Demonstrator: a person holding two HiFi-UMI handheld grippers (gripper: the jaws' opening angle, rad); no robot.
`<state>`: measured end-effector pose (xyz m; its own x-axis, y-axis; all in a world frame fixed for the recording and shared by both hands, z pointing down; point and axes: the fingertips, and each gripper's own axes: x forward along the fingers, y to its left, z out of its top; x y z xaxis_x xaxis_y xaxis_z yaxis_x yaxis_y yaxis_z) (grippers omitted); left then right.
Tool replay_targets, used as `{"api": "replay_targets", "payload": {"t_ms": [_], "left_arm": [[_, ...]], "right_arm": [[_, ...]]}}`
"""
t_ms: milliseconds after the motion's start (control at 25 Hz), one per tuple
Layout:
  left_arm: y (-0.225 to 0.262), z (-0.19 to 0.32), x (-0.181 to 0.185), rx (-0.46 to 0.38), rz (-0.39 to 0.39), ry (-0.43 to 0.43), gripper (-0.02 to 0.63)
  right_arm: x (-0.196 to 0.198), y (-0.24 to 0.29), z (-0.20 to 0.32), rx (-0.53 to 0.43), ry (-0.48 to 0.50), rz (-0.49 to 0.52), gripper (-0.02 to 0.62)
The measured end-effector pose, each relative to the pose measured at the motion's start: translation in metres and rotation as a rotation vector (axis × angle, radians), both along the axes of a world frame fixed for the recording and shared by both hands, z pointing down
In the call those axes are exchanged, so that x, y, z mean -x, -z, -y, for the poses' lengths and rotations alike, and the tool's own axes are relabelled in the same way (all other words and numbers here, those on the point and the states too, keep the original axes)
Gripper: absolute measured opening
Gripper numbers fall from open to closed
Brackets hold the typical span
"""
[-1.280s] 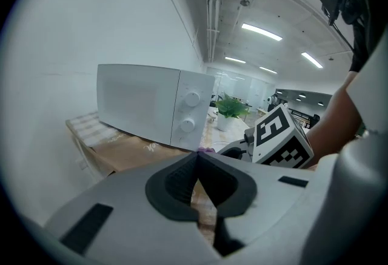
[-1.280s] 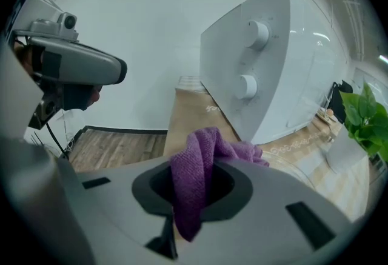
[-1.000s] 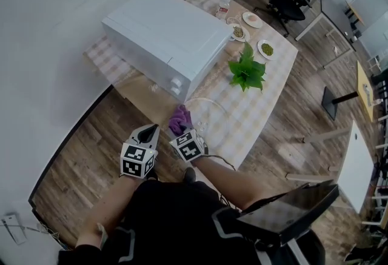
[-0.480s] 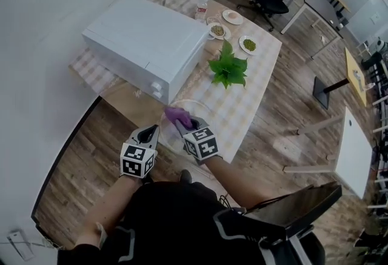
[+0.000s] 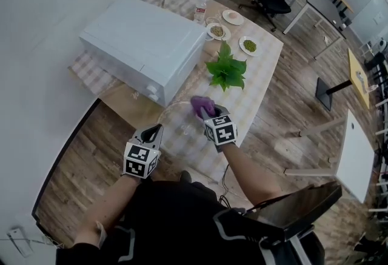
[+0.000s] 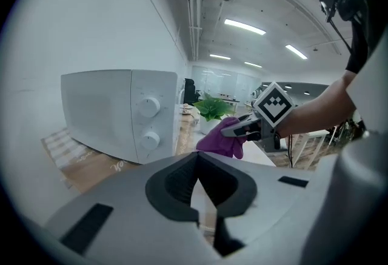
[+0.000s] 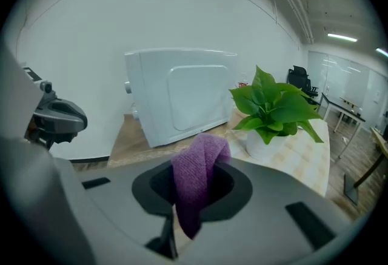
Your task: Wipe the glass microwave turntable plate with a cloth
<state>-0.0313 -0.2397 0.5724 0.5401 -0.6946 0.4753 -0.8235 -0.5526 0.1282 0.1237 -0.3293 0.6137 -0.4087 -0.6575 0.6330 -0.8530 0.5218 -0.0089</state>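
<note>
While a person leans over a checked table (image 5: 257,85), the head view shows the left forearm drawn in close to the body, its left gripper (image 5: 156,128) pointing at the near rim of the glass turntable plate (image 5: 173,106), which lies on the table just in front of the white microwave (image 5: 142,42). The right arm reaches farther forward, and the right gripper (image 5: 205,113) holds a purple cloth (image 5: 201,103) at the plate's far side, near a leafy potted plant (image 5: 225,71). From the left gripper view, the jaws stand closed to a thin slit at the plate's edge, and the right gripper crosses ahead with the cloth hanging from its tips, the microwave's two dials to the left. From the right gripper view, the jaws are clamped on the cloth, which folds up over them; the microwave and the plant stand beyond.
</note>
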Motion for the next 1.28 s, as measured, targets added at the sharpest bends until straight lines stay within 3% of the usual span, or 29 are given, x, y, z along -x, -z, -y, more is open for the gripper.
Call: {"api": "replay_targets", "payload": {"t_ms": [240, 400, 560, 840, 1280], "left_arm": [[-0.007, -0.001, -0.005, 0.024, 0.005, -0.004, 0.008], [-0.017, -0.005, -0.003, 0.050, 0.002, 0.004, 0.008], [-0.016, -0.010, -0.001, 0.050, 0.010, 0.012, 0.009], [-0.011, -0.016, -0.005, -0.003, 0.042, -0.063, 0.008], [-0.011, -0.024, 0.016, 0.008, -0.049, -0.025, 0.009]], "right_arm": [[0.001, -0.019, 0.013, -0.052, 0.119, -0.174, 0.057], [0.018, -0.048, 0.003, -0.023, 0.218, -0.242, 0.057], [0.023, -0.072, -0.007, 0.047, 0.222, -0.241, 0.057], [0.030, -0.080, -0.016, 0.094, 0.219, -0.224, 0.055], [0.064, -0.081, -0.053, 0.172, 0.272, -0.143, 0.056]]}}
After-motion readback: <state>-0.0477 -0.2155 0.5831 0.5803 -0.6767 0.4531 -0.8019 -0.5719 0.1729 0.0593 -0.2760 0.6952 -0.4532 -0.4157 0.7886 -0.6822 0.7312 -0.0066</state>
